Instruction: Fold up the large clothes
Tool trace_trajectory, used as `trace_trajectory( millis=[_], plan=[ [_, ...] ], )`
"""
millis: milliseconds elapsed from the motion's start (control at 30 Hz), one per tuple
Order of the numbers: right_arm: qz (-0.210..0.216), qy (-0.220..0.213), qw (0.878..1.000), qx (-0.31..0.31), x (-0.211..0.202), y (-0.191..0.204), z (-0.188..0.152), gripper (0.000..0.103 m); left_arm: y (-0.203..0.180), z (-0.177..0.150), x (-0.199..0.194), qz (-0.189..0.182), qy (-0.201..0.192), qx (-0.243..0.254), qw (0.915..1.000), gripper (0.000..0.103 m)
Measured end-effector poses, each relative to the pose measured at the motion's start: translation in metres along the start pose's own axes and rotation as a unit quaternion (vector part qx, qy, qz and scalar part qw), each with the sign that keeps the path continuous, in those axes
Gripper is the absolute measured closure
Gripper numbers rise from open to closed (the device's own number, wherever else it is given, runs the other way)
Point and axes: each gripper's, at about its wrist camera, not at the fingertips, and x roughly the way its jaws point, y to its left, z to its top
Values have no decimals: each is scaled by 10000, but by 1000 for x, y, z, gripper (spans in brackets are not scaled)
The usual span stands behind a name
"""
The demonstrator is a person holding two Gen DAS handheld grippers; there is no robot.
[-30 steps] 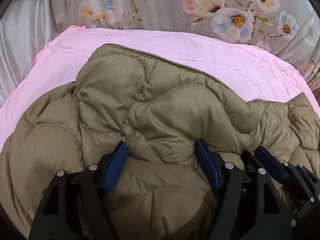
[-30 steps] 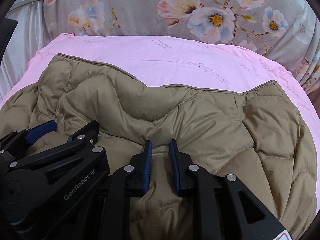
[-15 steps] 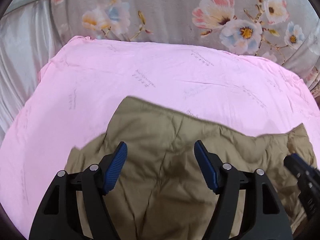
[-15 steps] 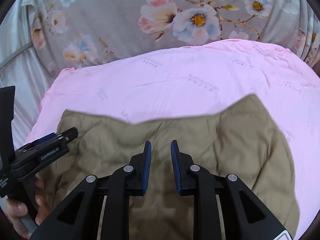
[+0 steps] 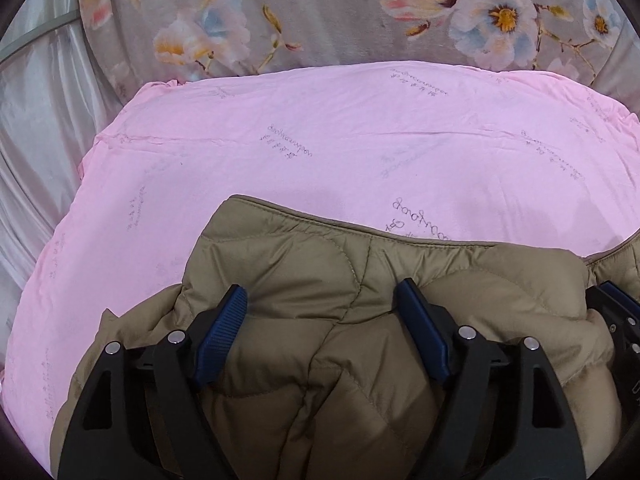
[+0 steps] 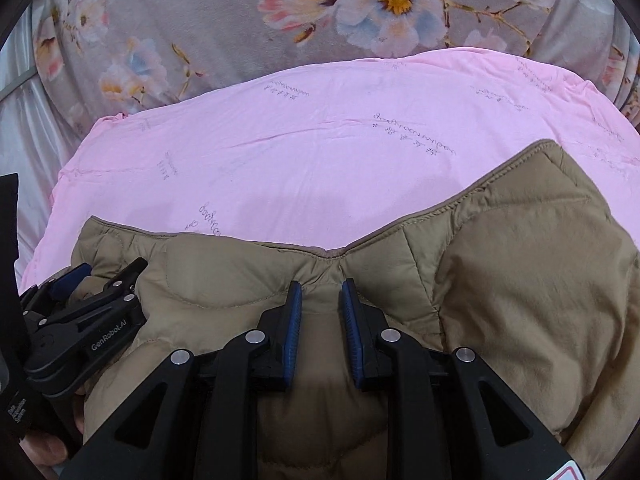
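An olive-brown quilted jacket (image 5: 304, 280) lies bunched at the near edge of a pink sheet (image 5: 320, 140). My left gripper (image 5: 322, 294) is open wide, its blue pads resting on the puffy fabric without pinching it. In the right wrist view the jacket (image 6: 520, 280) spreads to the right, its piped hem running across the sheet (image 6: 320, 140). My right gripper (image 6: 320, 292) is shut on a fold of the jacket near the hem. The left gripper (image 6: 80, 312) shows at the left of that view, the right gripper (image 5: 620, 304) at the right edge of the left view.
A grey floral bedcover (image 5: 320, 12) lies beyond the pink sheet, also in the right wrist view (image 6: 240, 20). Shiny pale fabric (image 5: 36, 120) hangs at the left. The person's hand (image 6: 44, 448) holds the left gripper.
The jacket was pulled toward me off the far part of the sheet, then settled; far more pink sheet shows. The right gripper stays shut on the fabric, the left stays open.
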Motion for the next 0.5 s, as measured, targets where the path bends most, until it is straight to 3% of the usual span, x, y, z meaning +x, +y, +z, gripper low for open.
trace_trajectory(
  millis=[367,500],
  plan=[
    [-48,-71,10000,-41,-11,4,-3,82,6,-4,-4,-57,0,-69,10000,26],
    [210,-189,9994,-214,-55,20,-21,79,48,-26,-40,-590,98,-586,9965,26]
  ],
)
